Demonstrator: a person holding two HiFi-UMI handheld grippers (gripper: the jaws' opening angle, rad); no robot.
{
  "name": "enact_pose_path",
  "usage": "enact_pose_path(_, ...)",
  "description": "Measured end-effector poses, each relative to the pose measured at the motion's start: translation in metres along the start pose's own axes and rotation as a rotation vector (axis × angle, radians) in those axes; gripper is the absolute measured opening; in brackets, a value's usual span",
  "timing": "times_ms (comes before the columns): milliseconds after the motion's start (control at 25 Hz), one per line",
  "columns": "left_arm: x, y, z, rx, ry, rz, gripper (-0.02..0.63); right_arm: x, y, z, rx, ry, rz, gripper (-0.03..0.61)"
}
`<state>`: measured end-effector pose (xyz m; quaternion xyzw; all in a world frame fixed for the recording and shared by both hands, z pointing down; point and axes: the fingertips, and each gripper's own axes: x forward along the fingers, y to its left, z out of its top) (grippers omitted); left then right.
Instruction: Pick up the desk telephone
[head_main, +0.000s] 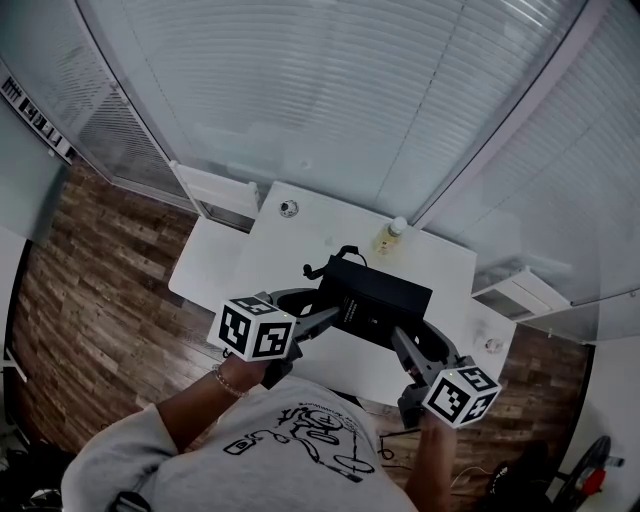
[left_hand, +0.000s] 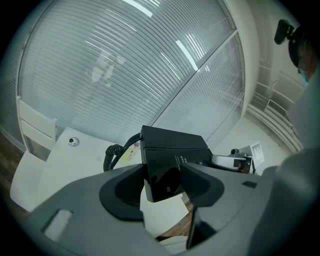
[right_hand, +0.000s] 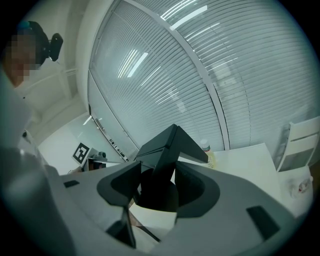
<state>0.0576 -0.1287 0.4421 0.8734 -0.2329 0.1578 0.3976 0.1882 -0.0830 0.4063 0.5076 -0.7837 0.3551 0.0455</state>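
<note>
The black desk telephone hangs over the white table, held at both ends. My left gripper is shut on its left end, where the jaws clamp the glossy black body from both sides. My right gripper is shut on the right end, and the phone's angled edge sits pinched between those jaws. The phone's coiled black cord trails off its far left corner. In their own views the left gripper and the right gripper hide the phone's near underside.
A small bottle stands at the table's far edge, next to the blinds. A small round object lies at the far left corner. A white chair stands at the left and a white shelf unit at the right. Wooden floor surrounds the table.
</note>
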Motion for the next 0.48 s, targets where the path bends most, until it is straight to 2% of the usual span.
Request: enact_pose_path(480,0.0044,0.0062,0.0008,-0.009,0.006,-0.006,0.224,0.0057,-0.0032,-0.0002,-0.001,0.009,-0.006,0.204)
